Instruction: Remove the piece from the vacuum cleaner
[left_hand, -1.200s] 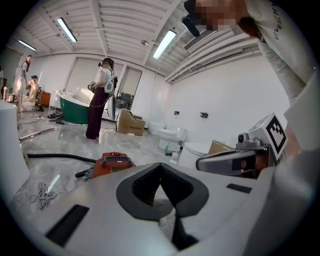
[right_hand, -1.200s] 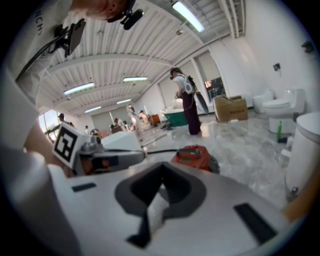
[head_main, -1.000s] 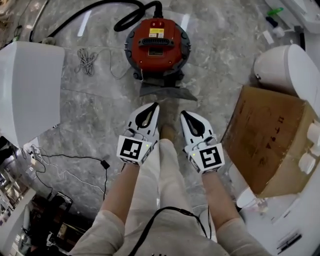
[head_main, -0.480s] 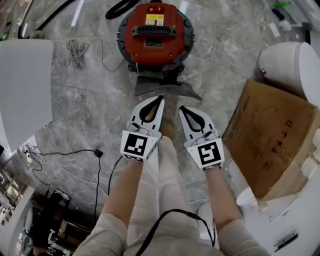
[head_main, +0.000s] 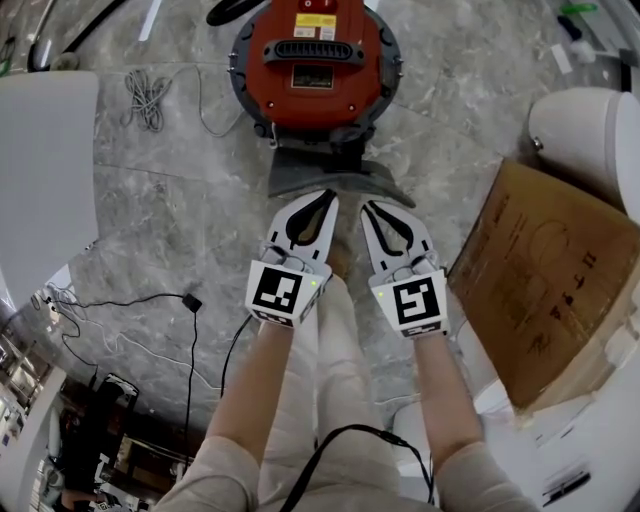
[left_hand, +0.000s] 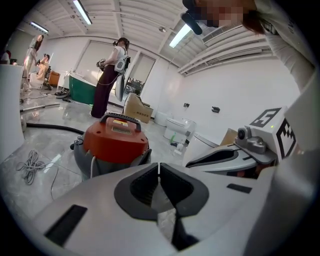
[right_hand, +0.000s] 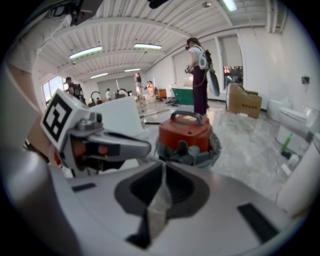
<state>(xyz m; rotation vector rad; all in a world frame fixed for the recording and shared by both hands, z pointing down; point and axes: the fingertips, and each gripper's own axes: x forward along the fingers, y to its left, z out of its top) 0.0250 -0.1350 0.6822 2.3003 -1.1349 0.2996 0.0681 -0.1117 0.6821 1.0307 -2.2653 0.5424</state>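
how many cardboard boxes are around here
2. One large brown cardboard box sits right of the right gripper; a second brown cardboard box stands far off beyond the round red vacuum cleaner. Others may be hidden.

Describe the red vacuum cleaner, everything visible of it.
The vacuum cleaner is a round canister that stands upright on the marbled floor. Its top is glossy red, likely plastic, with a black ribbed handle across it and a yellow label behind the handle. A dark grey base rings the red top. A grey wedge-shaped piece sits against its near side, and a black hose leaves the far side. A thin white cord lies coiled to its left.
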